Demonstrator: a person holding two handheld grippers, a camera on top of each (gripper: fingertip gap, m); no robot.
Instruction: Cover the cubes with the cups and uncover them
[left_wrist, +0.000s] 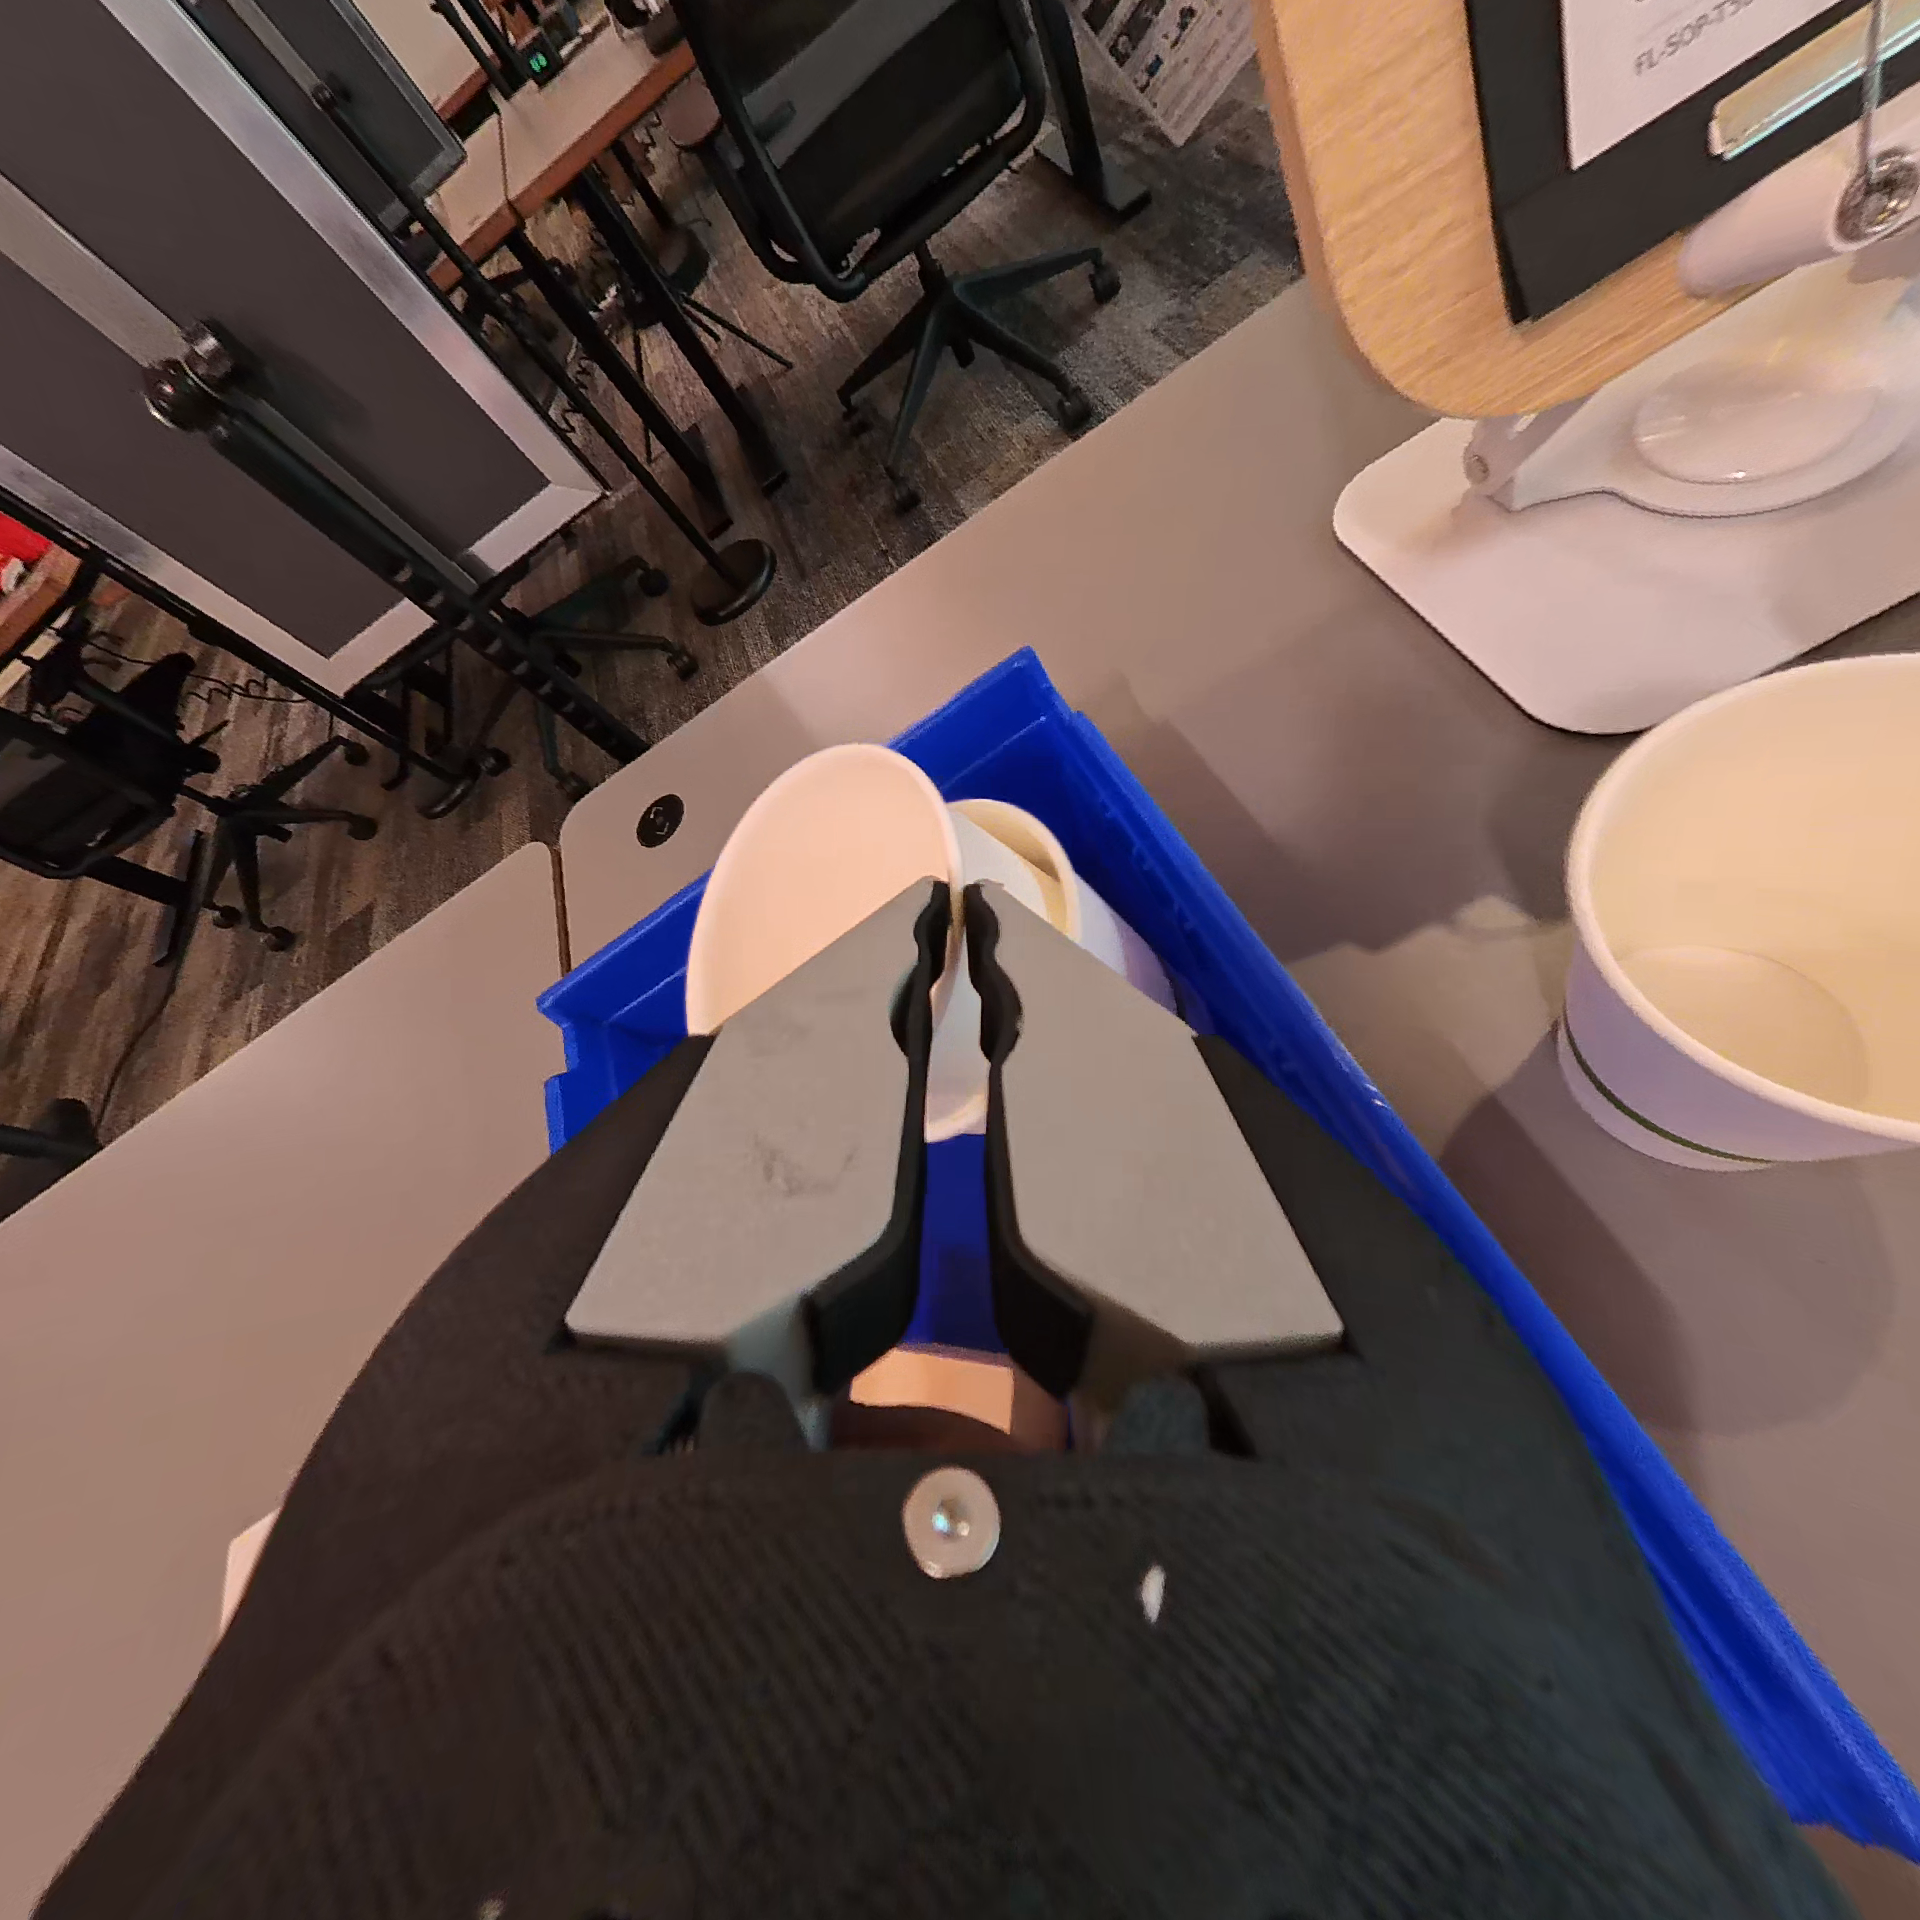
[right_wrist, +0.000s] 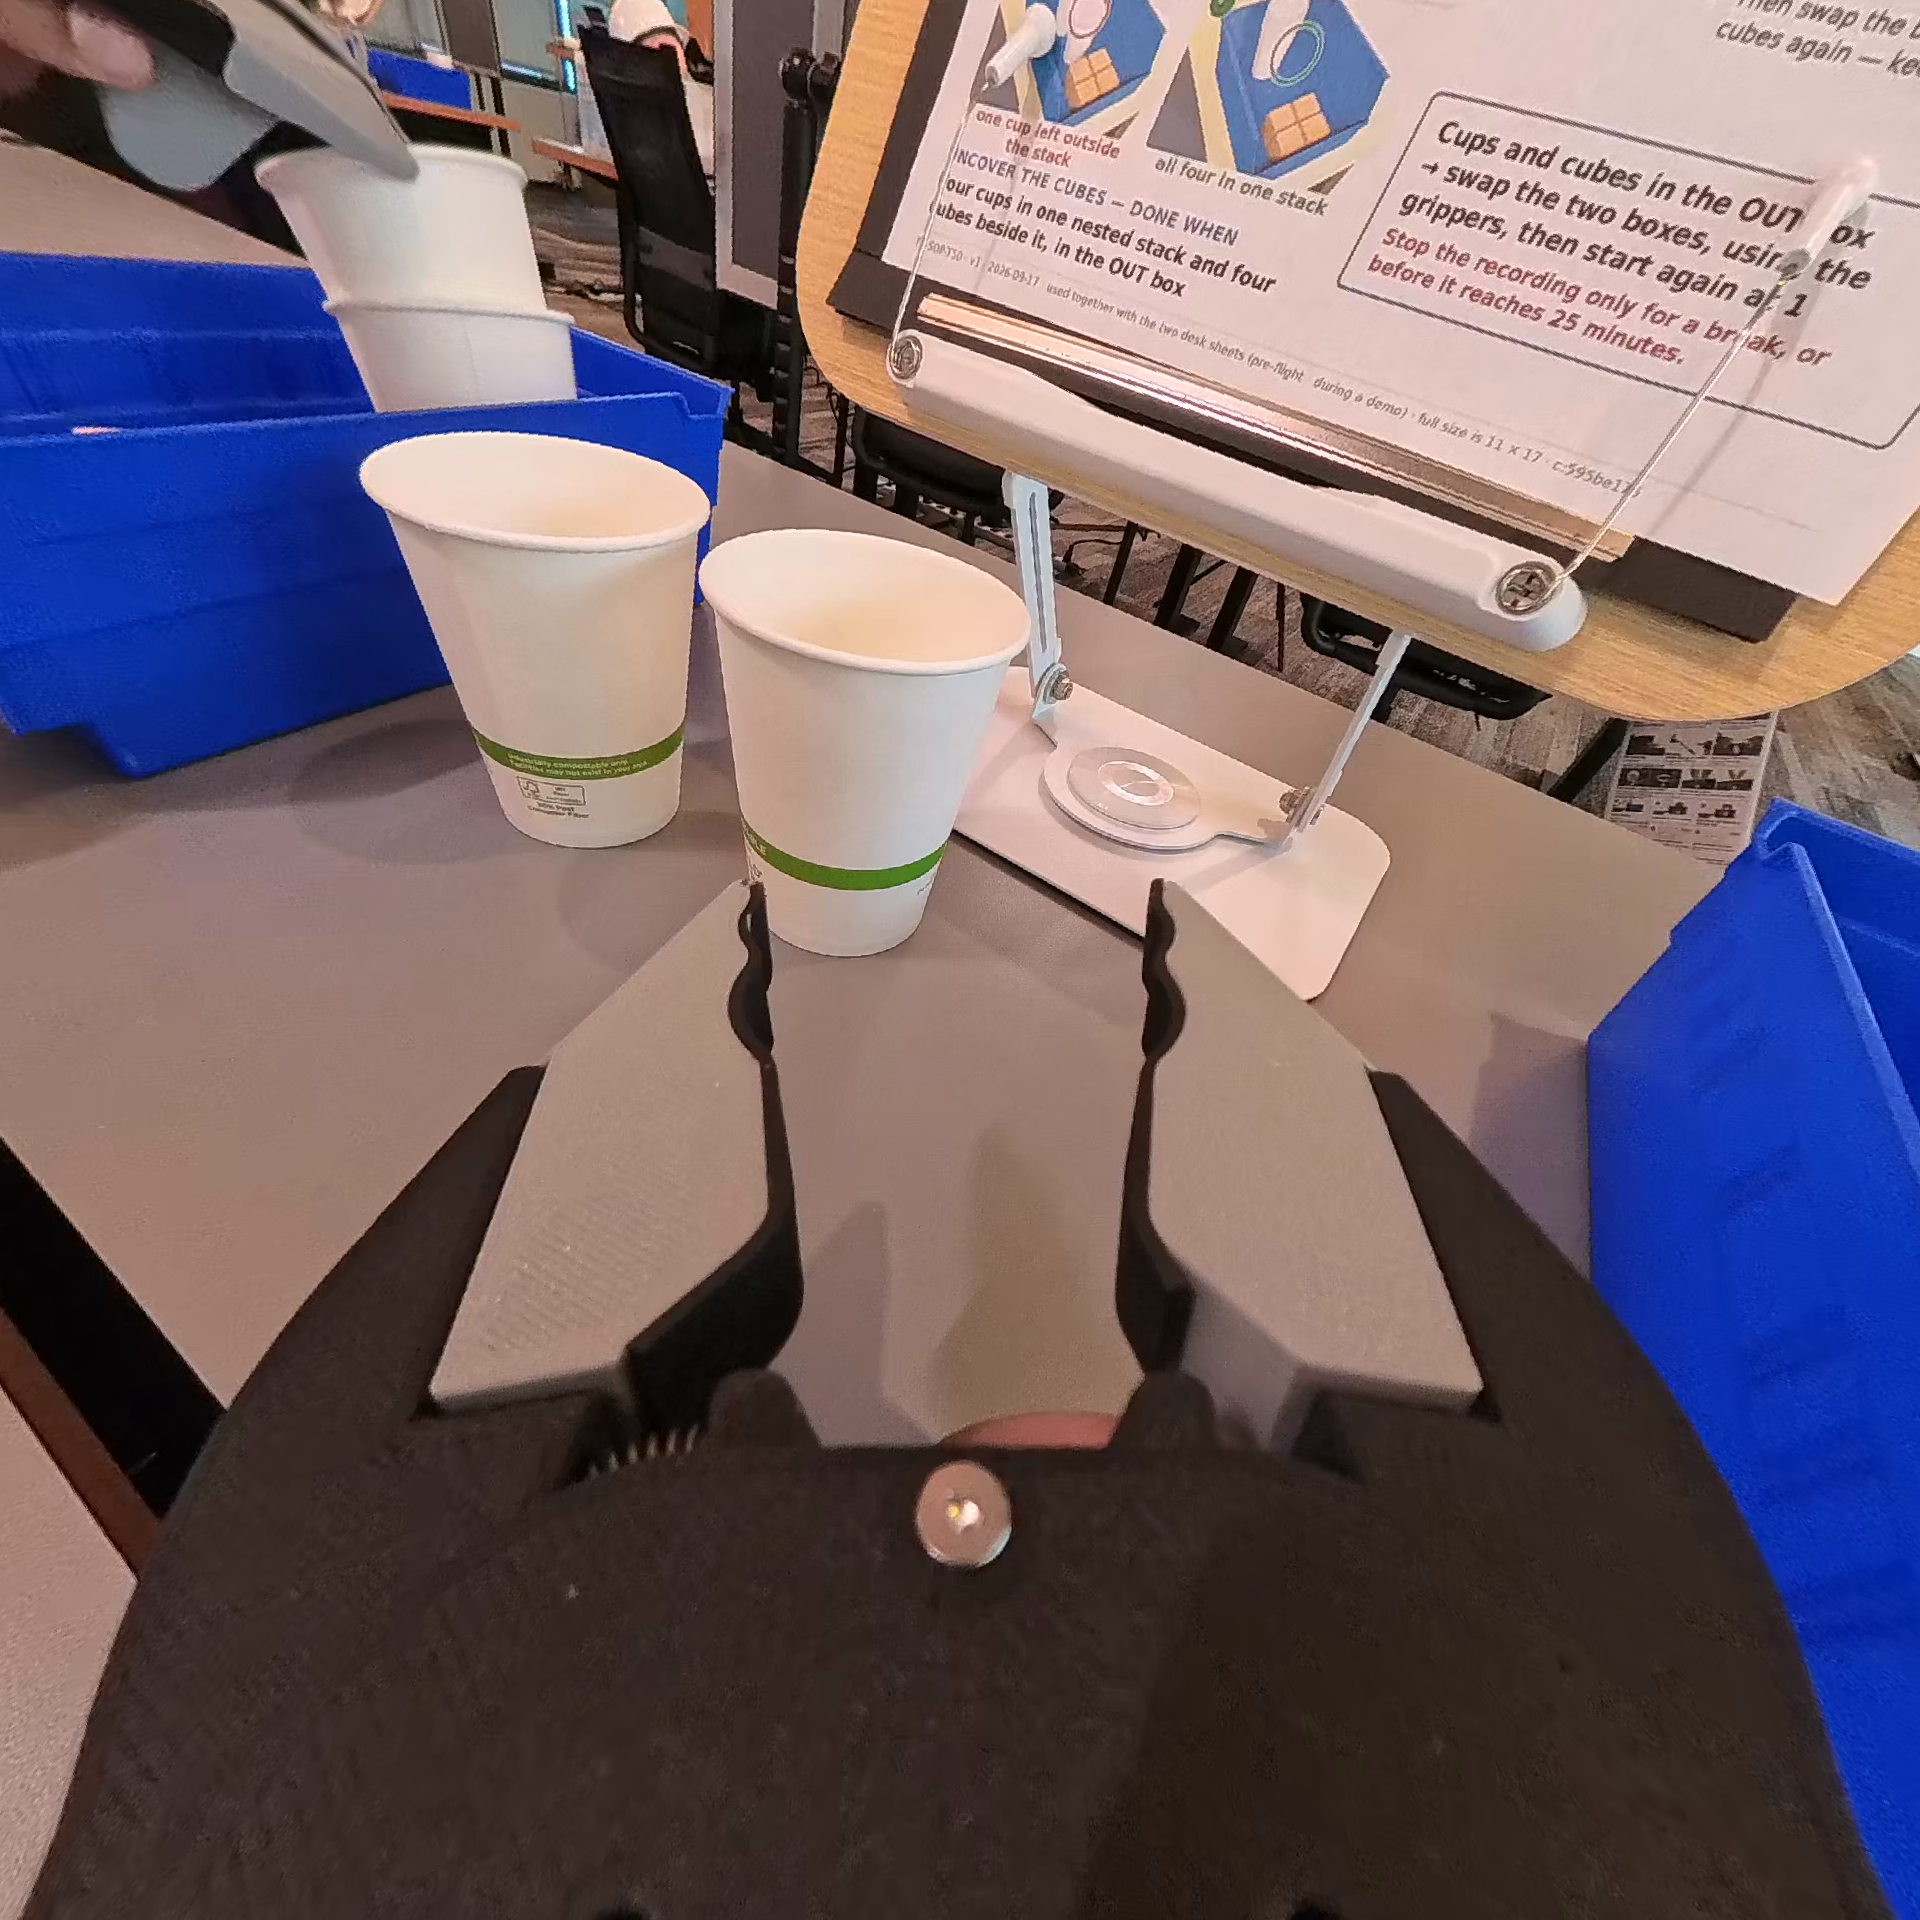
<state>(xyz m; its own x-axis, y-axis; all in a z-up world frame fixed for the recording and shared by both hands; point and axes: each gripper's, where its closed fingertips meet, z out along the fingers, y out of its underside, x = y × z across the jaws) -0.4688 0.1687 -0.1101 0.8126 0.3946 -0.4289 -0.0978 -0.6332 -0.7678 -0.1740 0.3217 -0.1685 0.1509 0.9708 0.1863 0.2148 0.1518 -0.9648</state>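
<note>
Left wrist view: left gripper (left_wrist: 958, 899) pinches the rim of the nested cups (right_wrist: 416, 270) above the blue bin (left_wrist: 1164, 862); right gripper (right_wrist: 956, 914) is spread, empty. Two cups (right_wrist: 540, 623) stand on the table (right_wrist: 260, 987); cubes unseen. Step judged: unstacking cups; next needs separating one

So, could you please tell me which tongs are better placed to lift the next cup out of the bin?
Left, probably. The left tongs are already shut on the rim of the top nested cup over the blue bin. The right tongs are open and empty, beside the two standing cups.
</note>
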